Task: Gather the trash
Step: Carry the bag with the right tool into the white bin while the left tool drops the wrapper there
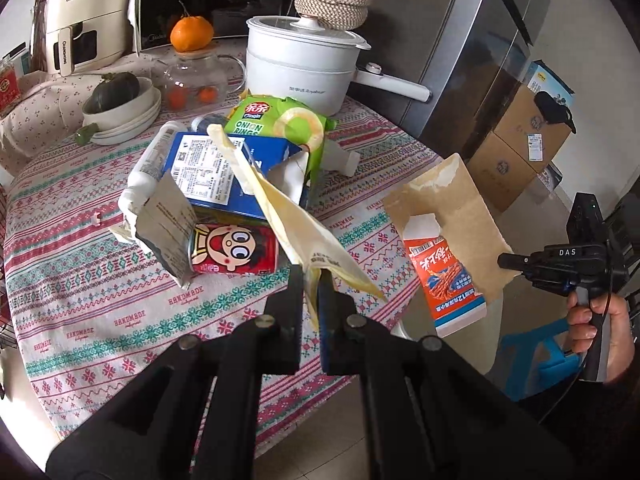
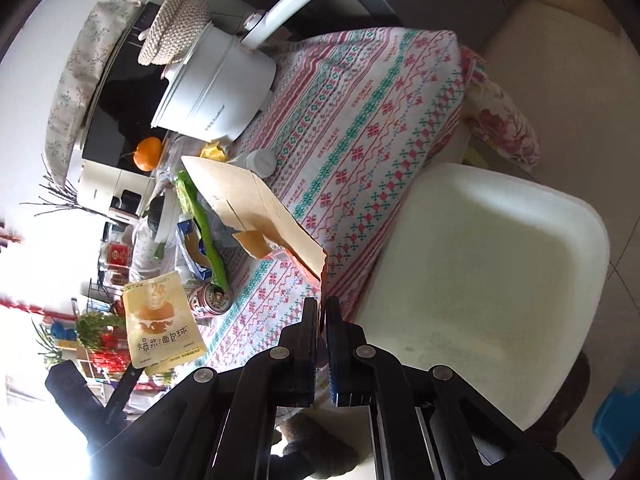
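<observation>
My left gripper (image 1: 311,278) is shut on the lower edge of a pale yellow snack pouch (image 1: 280,208), which hangs lifted above the patterned tablecloth (image 1: 100,280). In the right wrist view the same pouch (image 2: 160,320) shows its printed front, with the left gripper (image 2: 134,370) below it. My right gripper (image 2: 322,306) is shut on a corner of a torn brown and orange snack carton (image 2: 256,204). The carton (image 1: 444,240) is held over the table's right edge by the right gripper (image 1: 503,260). A red can (image 1: 236,250), a blue box (image 1: 208,168) and a green onion-rings bag (image 1: 280,120) lie piled on the table.
A white electric pot (image 1: 304,68), a glass teapot (image 1: 196,76), an orange (image 1: 191,32) and stacked bowls (image 1: 124,112) stand behind the pile. A steel fridge (image 1: 480,40) and cardboard boxes (image 1: 516,136) are at the right. A white chair (image 2: 480,280) sits beside the table.
</observation>
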